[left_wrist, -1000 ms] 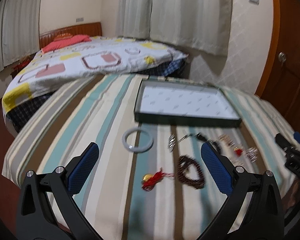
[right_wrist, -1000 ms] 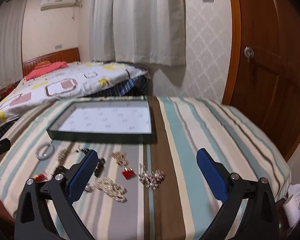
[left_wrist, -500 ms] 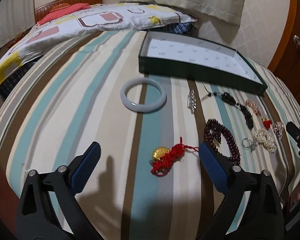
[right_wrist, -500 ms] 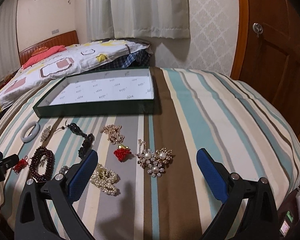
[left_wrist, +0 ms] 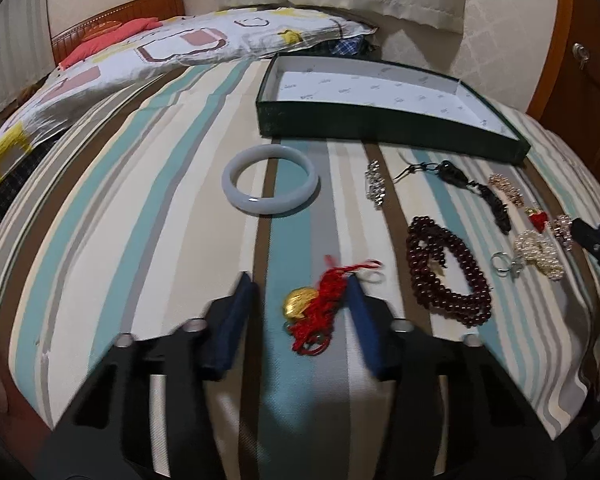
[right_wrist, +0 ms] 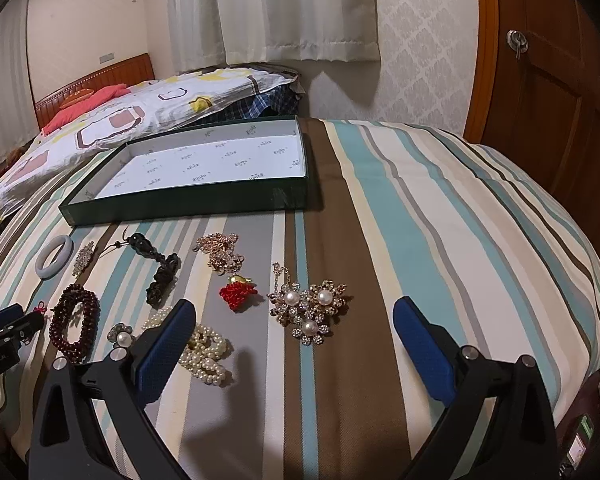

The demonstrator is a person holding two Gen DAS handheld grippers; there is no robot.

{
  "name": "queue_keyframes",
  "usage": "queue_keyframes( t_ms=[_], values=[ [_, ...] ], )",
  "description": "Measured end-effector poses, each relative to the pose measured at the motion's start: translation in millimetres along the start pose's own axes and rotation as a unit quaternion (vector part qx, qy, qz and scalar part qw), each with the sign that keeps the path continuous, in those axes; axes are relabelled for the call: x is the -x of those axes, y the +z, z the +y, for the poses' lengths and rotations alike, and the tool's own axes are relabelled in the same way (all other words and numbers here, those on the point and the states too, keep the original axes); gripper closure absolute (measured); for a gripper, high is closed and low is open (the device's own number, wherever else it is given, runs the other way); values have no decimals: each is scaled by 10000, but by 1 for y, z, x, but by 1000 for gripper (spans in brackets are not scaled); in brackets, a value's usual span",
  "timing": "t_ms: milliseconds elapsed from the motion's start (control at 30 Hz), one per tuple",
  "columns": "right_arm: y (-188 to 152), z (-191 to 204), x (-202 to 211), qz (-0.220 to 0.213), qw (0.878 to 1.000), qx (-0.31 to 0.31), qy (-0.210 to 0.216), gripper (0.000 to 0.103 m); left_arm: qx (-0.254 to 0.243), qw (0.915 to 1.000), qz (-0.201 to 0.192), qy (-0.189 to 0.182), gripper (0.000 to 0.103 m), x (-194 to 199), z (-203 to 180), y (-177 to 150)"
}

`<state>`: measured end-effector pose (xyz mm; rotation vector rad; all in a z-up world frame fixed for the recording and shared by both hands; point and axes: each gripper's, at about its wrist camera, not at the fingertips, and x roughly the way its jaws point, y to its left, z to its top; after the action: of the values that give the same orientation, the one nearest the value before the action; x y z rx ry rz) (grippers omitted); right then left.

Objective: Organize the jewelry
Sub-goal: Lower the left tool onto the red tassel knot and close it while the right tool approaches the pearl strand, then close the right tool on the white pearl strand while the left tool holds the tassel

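Observation:
Jewelry lies on a striped cloth in front of an empty green tray (left_wrist: pixel 380 130) (right_wrist: pixel 180 208). My left gripper (left_wrist: pixel 300 284) is low over a red-cord gold charm (left_wrist: pixel 316 308); its fingers stand either side of it, half closed, with gaps still showing. Near it lie a pale bangle (left_wrist: pixel 270 190), a dark red bead bracelet (left_wrist: pixel 446 276), a black pendant (left_wrist: pixel 476 192) and a silver brooch (left_wrist: pixel 375 184). My right gripper (right_wrist: pixel 294 312) is open and empty above a pearl flower brooch (right_wrist: pixel 310 308), a pearl bracelet (right_wrist: pixel 204 354) and a red knot charm (right_wrist: pixel 238 292).
A rose-gold chain (right_wrist: pixel 222 254) and a ring (left_wrist: pixel 500 262) also lie on the cloth. A bed (left_wrist: pixel 160 48) stands behind on the left and a wooden door (right_wrist: pixel 560 92) on the right. The table edge drops off close on the right.
My left gripper has come down and forward onto the red-cord charm and its fingers have closed in around it. My right gripper has moved lower over the pearl pieces, still open.

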<state>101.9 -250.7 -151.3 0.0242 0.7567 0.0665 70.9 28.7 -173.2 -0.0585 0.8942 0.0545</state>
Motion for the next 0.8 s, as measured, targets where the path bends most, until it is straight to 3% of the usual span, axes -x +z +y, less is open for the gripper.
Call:
queue_keyframes(
  t_ms=[100, 200, 300, 567, 800],
  values=[
    [-1, -3, -3, 86, 9999, -100, 91, 7, 52, 9999, -29, -93, 82, 0, 2, 1],
    [-2, -4, -5, 137, 9997, -130, 137, 11, 147, 9998, -42, -122, 84, -1, 5, 2],
    [-4, -2, -8, 264, 9994, -80, 210, 47, 163, 9998, -58, -114, 85, -2, 5, 3],
    [-4, 16, 4, 89, 9969, 140, 769, 47, 370, 9988, -125, -280, 92, -1, 13, 6],
    [-9, 36, -5, 294, 9933, 452, 1021, 47, 396, 9989, -191, -170, 92, 1, 14, 9]
  ],
)
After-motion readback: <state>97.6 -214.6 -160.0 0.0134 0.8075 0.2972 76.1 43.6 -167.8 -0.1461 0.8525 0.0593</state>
